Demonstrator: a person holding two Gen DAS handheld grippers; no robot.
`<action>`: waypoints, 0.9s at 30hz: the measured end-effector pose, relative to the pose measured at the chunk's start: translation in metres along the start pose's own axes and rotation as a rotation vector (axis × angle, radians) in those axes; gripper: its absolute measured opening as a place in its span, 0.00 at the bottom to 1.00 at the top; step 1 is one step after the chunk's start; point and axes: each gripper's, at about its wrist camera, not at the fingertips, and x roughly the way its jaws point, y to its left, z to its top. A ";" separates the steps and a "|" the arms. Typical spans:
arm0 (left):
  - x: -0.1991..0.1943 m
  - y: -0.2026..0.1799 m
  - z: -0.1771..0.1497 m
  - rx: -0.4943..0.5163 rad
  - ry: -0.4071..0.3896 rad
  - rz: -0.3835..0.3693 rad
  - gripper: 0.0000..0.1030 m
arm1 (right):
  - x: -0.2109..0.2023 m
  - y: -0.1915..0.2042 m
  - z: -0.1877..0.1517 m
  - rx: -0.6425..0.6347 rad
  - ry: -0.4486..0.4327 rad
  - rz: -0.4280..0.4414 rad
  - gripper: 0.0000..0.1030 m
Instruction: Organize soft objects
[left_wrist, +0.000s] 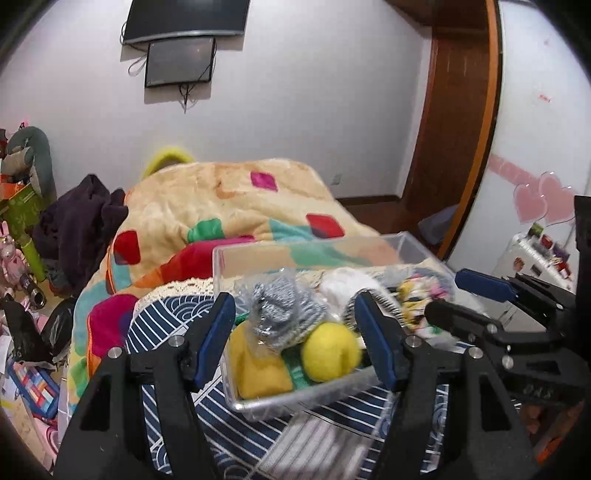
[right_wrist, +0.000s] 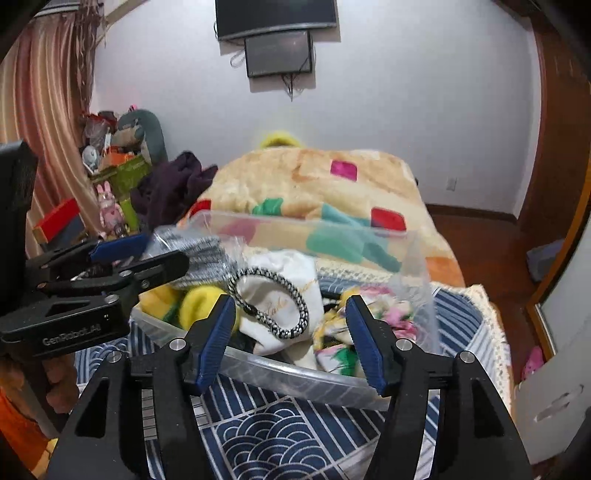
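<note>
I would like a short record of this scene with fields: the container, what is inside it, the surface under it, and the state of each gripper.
container: clear plastic bin, no lid on it
contents: grey knit item in a clear bag, yellow ball, white cloth with a black-and-white braided cord on it, floral fabric
surface: blue wave-pattern cloth
left gripper: open, holds nothing, at the near edge of the bin
right gripper: open, holds nothing, at the near edge of the bin
background: patchwork blanket
</note>
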 end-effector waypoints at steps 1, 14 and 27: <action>-0.009 -0.002 0.002 0.004 -0.020 -0.003 0.65 | -0.003 0.000 0.002 -0.002 -0.012 -0.002 0.57; -0.107 -0.026 0.010 0.018 -0.223 -0.039 0.70 | -0.099 0.008 0.021 -0.007 -0.273 0.001 0.70; -0.163 -0.046 0.010 0.064 -0.360 -0.005 0.97 | -0.135 0.018 0.020 0.001 -0.381 -0.007 0.94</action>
